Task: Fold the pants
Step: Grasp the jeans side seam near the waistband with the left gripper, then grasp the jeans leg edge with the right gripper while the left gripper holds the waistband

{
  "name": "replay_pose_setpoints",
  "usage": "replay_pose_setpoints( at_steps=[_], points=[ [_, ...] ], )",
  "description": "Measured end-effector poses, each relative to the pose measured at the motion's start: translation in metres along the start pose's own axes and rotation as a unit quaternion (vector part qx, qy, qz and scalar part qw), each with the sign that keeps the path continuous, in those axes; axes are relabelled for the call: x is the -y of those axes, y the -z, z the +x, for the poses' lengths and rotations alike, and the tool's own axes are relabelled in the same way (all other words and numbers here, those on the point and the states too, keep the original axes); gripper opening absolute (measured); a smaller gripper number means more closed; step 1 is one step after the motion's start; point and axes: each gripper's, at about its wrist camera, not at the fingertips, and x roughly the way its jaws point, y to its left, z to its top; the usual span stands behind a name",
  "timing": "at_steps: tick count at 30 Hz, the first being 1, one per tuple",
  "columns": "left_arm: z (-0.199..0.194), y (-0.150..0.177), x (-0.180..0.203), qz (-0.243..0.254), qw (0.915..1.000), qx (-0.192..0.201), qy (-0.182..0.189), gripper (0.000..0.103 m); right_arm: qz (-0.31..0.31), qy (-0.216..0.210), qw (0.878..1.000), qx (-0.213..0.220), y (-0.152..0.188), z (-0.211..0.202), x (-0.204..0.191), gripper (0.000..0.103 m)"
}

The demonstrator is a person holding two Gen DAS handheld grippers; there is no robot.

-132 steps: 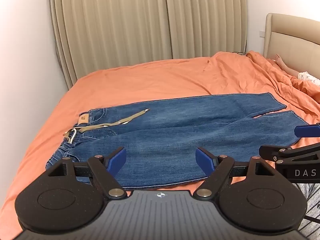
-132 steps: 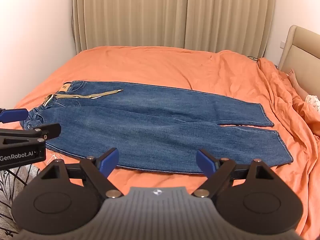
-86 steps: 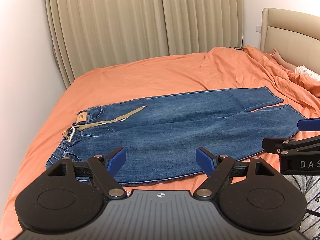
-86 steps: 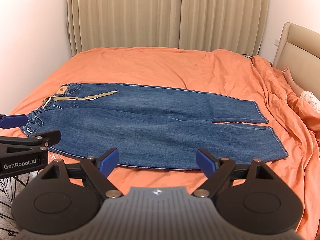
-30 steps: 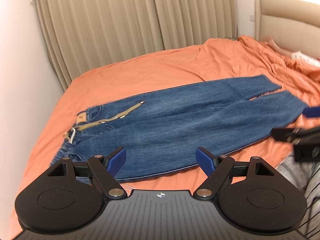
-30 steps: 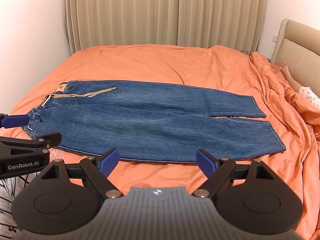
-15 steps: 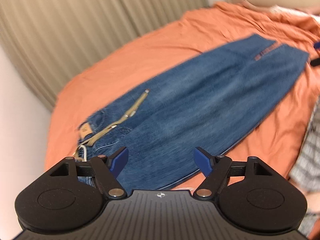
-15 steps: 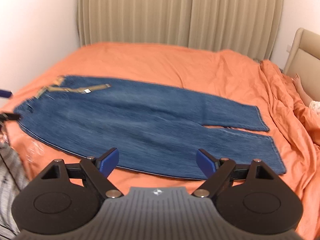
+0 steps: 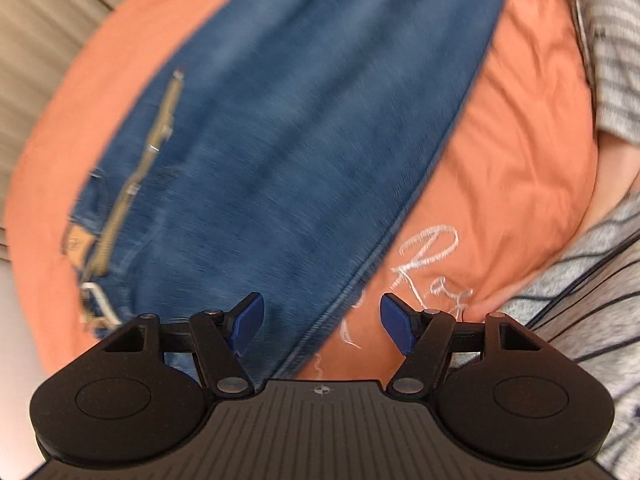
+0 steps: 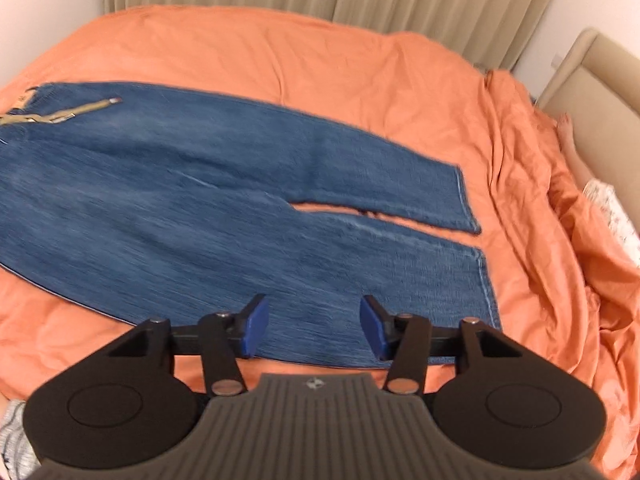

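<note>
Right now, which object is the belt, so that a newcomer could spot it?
Start at the orange bed, then find the blue jeans spread flat across it. At their waist end lies the belt: a narrow tan strap running diagonally over the denim, the only khaki strip on the blue cloth.

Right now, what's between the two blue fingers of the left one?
In the left wrist view, the jeans' near edge and orange sheet with white stitching show between the left hand-held gripper's fingers, unpinched.

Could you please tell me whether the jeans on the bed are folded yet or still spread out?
Spread out. The jeans lie flat on the bed, both legs side by side at full length, with no fold in them.
</note>
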Motion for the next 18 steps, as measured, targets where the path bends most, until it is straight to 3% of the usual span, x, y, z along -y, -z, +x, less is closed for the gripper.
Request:
replay_pose_setpoints(
  at_steps=[6, 8, 9, 10, 11, 15, 18],
  points=[
    [0.038, -0.011, 0.003, 0.045, 0.997, -0.062, 0.013, 0.075, -0.01, 0.034, 0.998, -0.06, -0.001, 0.045, 0.029, 0.045],
    [0.041, -0.019, 0.0, 0.039, 0.9956, -0.084, 0.014, 0.043, -0.022, 0.039, 0.995, -0.089, -0.004, 0.059, 0.038, 0.044],
    [0.039, -0.022, -0.001, 0.034, 0.9955, -0.087, 0.014, 0.035, -0.037, 0.041, 0.994, -0.098, -0.004, 0.064, 0.039, 0.044],
    [0.036, -0.025, -0.003, 0.032, 0.9958, -0.085, 0.014, 0.019, -0.06, 0.043, 0.992, -0.105, -0.005, 0.069, 0.04, 0.044],
    [0.033, -0.026, -0.004, 0.028, 0.9962, -0.081, 0.014, 0.012, -0.081, 0.043, 0.99, -0.108, -0.005, 0.071, 0.04, 0.044],
    [0.019, -0.019, -0.007, 0.001, 0.9985, -0.054, -0.007, 0.006, -0.147, 0.019, 0.983, -0.107, -0.005, 0.072, 0.039, 0.044],
    [0.001, -0.006, -0.009, -0.046, 0.9983, -0.022, -0.027, 0.005, -0.185, 0.009, 0.978, -0.1, 0.001, 0.069, 0.039, 0.044]
  ],
)
